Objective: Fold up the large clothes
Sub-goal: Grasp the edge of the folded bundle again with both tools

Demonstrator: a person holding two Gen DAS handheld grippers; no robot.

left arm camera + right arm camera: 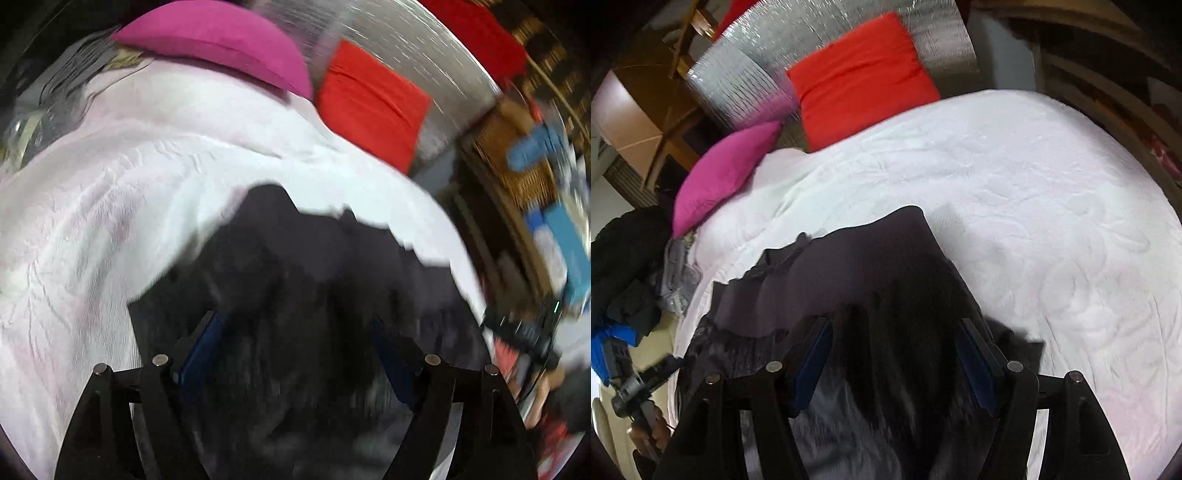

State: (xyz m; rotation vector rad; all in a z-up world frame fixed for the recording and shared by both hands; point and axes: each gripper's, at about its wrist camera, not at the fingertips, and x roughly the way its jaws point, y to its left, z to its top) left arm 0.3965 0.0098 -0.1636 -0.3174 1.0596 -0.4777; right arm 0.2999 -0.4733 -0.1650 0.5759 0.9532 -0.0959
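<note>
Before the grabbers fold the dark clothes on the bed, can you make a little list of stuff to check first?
1. Left gripper open, blue pads apart: ok.
2. Right gripper open, blue pads apart: ok.
3. Dark grey crumpled garment lying flat and spread out: not ok, it is bunched.
4. Either gripper already holding the cloth: cannot tell, the fabric near the fingers is blurred.
5. White quilted bed cover has bare room beyond the garment for laying it out: ok.
6. Red square pillow and magenta pillow away from the garment: ok, both sit at the head of the bed.
</note>
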